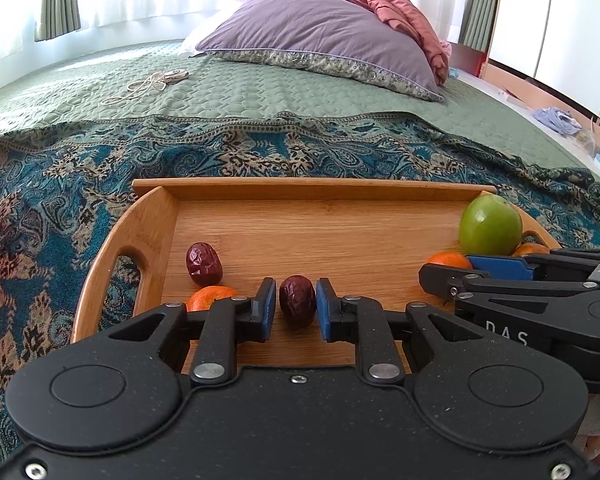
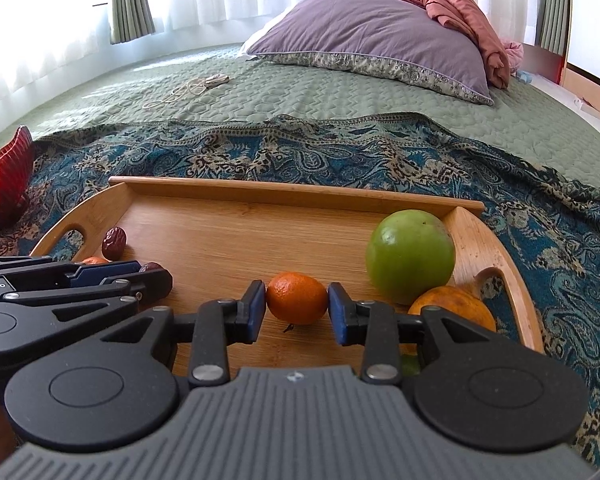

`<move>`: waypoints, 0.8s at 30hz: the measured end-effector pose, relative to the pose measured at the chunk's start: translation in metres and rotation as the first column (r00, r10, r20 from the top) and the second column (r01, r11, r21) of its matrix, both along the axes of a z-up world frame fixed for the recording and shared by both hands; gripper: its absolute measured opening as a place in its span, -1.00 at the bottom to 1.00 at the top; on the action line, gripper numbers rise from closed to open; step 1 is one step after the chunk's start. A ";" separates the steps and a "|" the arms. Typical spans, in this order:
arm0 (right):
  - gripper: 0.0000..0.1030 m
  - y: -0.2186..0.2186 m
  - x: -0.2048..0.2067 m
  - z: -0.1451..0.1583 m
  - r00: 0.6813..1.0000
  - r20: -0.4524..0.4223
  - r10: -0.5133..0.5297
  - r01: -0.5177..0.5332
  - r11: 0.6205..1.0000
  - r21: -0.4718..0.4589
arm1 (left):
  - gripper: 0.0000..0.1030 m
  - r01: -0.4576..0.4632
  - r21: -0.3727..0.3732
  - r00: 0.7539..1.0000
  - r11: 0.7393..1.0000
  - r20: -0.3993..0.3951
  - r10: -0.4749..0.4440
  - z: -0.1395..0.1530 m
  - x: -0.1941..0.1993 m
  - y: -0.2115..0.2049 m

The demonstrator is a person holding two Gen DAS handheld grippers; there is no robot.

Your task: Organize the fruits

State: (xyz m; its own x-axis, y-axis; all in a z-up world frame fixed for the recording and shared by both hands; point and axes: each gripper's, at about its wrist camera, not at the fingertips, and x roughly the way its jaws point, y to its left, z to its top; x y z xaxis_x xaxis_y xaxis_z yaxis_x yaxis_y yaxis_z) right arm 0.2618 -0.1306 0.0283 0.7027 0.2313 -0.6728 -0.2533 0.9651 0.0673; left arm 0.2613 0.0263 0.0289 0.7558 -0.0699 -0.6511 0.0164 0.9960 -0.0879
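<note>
A: Left wrist view: what sits at lower centre?

B: The left gripper (image 1: 296, 307), its blue pads clenched on a dark red date (image 1: 297, 301) that rests on the wooden tray (image 1: 300, 192). A second date (image 1: 204, 263) lies left of centre, a small orange (image 1: 210, 296) just below it. At the right edge the right gripper (image 1: 452, 276) reaches in beneath a green apple (image 1: 490, 224).

A: And the right wrist view?

B: The right gripper (image 2: 297, 306) brackets a mandarin (image 2: 297, 298) at centre. No earlier frame is given; its left pad touches the fruit, while a sliver of gap shows at the right pad, so the jaws read as released. The green apple (image 2: 410, 256) sits right of centre, touching a larger orange (image 2: 454, 306) below it. The left gripper (image 2: 140, 276) enters at mid-left. The tray (image 2: 292, 190) lies on a patterned blue cloth (image 2: 300, 152).
</note>
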 end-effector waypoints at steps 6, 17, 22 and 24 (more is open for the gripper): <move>-0.17 -0.002 -0.004 0.007 1.000 0.023 0.008 -0.008 1.000 0.009 | -0.48 -0.004 0.000 1.000 1.000 0.004 0.004 0.007 -0.004 0.002; 0.26 -0.006 -0.022 0.029 0.996 0.084 0.009 -0.013 0.999 0.042 | 0.12 -0.015 0.027 0.998 1.000 0.063 0.013 0.032 -0.026 0.006; 0.51 -0.016 -0.032 0.037 0.993 0.113 -0.015 0.006 0.997 0.081 | 0.62 -0.036 0.013 0.995 0.999 0.098 0.035 0.040 -0.040 0.017; 0.60 -0.021 -0.037 0.040 0.991 0.129 -0.028 0.016 0.996 0.093 | 0.64 -0.039 0.003 0.994 0.999 0.107 0.038 0.043 -0.046 0.021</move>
State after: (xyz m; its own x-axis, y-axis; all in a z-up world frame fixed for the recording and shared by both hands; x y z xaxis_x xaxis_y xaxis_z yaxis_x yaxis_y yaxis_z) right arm 0.2249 -0.1518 0.0684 0.7884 0.2713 -0.5521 -0.2444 0.9618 0.1237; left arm 0.2155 0.0471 0.0722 0.8230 -0.0358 -0.5668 -0.0132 0.9965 -0.0822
